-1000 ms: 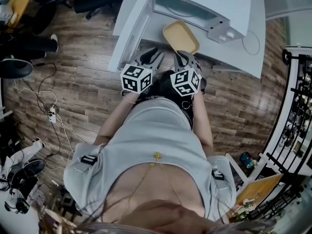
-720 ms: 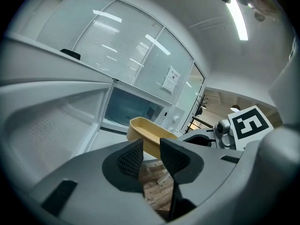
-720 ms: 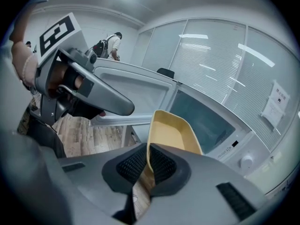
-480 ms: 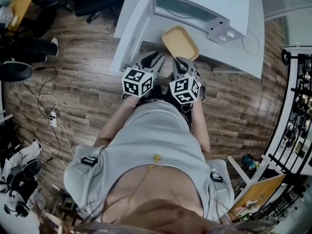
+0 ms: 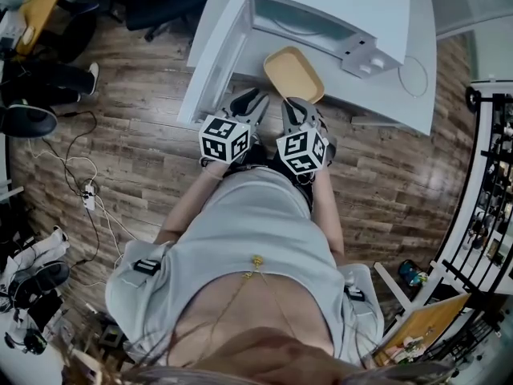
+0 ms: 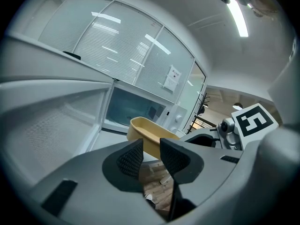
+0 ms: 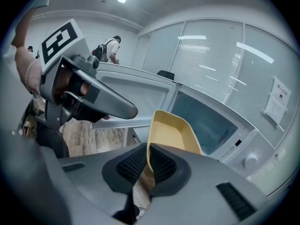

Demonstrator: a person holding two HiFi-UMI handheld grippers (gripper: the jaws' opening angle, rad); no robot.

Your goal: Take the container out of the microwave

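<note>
One step left, I'm guessing, setting down: container (image 5: 294, 74) is hanging clear of the microwave (image 5: 321, 10).
Right gripper (image 7: 147, 164) is pinching its rim, left gripper (image 6: 151, 154) is idling part-open, empty.

Microwave (image 5: 337, 6) on table (image 5: 415, 95), its door (image 5: 210, 54) swung out to the left. Container (image 5: 293, 74) in front of the opening, over the table's near edge. Right gripper (image 5: 297, 104) on its near rim; left gripper (image 5: 256, 97) just beside, to the left.
</note>
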